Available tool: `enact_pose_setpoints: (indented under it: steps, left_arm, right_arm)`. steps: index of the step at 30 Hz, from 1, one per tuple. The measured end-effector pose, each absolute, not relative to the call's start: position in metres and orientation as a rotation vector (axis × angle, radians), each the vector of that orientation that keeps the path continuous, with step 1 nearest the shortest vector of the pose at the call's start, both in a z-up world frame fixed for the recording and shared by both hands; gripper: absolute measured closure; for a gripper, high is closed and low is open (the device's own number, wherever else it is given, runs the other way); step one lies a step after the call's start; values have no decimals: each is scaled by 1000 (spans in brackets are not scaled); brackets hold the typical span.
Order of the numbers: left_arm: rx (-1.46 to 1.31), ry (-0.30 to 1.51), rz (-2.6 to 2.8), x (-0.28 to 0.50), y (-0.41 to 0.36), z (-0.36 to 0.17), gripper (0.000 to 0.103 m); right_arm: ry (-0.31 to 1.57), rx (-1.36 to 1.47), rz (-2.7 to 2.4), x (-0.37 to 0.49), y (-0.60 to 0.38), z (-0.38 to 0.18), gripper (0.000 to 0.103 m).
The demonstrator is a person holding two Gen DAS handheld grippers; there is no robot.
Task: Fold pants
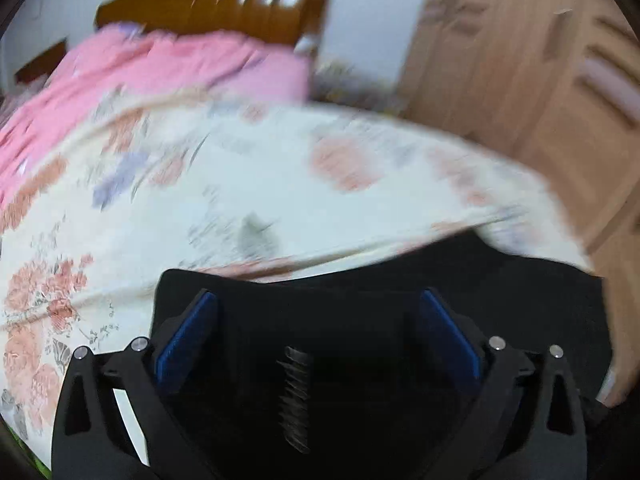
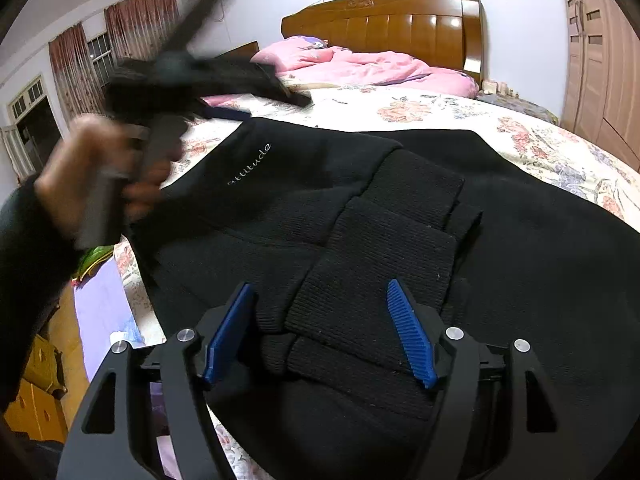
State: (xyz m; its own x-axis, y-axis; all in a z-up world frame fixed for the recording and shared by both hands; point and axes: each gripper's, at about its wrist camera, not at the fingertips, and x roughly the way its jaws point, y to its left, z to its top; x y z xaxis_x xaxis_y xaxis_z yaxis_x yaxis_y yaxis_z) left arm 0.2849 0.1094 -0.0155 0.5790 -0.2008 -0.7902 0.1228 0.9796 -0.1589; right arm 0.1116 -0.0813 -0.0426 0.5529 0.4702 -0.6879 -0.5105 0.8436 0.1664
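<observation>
My right gripper [image 2: 320,336] is wide open with the pants' [image 2: 520,248] ribbed cuffs [image 2: 372,276] between its fingers, and my blurry left gripper [image 1: 316,344] looks open too.

Left wrist view is smeared with motion blur, especially the floral bedsheet [image 1: 240,184]. Right wrist view is sharp and evenly lit indoors, except the blurred left gripper [image 2: 224,100]. Glare on the glossy wooden headboard [image 2: 384,20]; fisheye bends both, corners black.
</observation>
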Motion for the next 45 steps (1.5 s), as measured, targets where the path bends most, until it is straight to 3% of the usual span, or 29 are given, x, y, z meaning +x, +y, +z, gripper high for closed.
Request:
enact_pose_setpoints:
  steps: [8,16,20,26,32,36,40,45]
  left_arm:
    - [-173,858,-240,285,133,-31,2]
    - [-195,845,-252,284,136,-32,2]
    - [-190,846,-249,284,135,-32,2]
    - [-150,853,-229,285,130,-33,2]
    - [-120,860,-215,286,125,-34,2]
    - [-102,864,-206,287,123,-35,2]
    - [-90,866,-200,287,122,-35,2]
    - [-64,871,-185,287,118,-35,2]
  right_arm:
    - [814,6,614,111,-90,-40,35]
    - [787,36,578,140,-99,2,31]
    - [928,-70,594,163,-68,-26,24]
    - [887,-78,567,151,-74,-26,23]
    - [704,248,504,92,-183,16,20]
    - [595,503,351,25,-283,9,18]
    - [621,708,141,-26,-361,-29,18]
    - [728,740,72,-20,-387,-57,18]
